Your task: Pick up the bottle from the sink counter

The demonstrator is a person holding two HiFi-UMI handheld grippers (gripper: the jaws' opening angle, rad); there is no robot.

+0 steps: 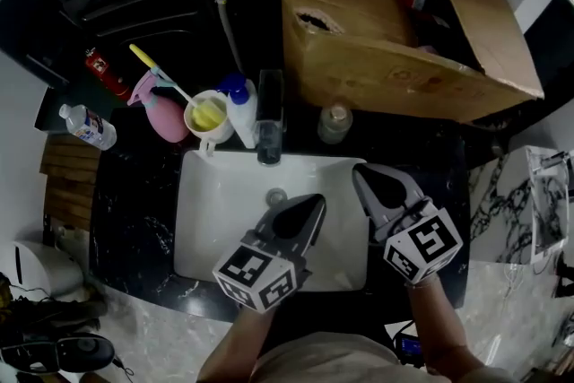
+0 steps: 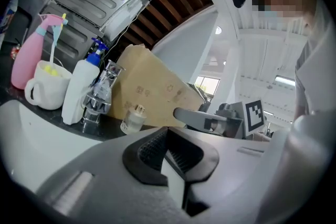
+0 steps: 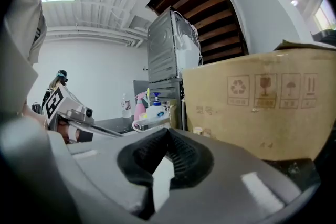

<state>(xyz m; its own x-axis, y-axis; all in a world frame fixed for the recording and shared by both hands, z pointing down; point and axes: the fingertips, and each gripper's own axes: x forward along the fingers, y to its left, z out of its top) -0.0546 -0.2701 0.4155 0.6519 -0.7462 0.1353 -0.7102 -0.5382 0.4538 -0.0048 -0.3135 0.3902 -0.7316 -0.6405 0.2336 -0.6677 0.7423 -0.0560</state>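
Left gripper [image 1: 311, 203], right gripper [image 1: 362, 178] over sink [image 1: 202, 220], jaws together, empty; small clear bottle [image 1: 334, 122] upright on desk [image 1: 139, 211] straight ahead, nearer right gripper

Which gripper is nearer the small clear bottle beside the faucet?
Right. The right gripper is just short of the small clear bottle; the left gripper is farther, over the sink.

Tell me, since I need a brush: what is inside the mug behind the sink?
A yellow-handled brush leans out of the mug, its lower end among something yellow inside. The bottom is covered by that.
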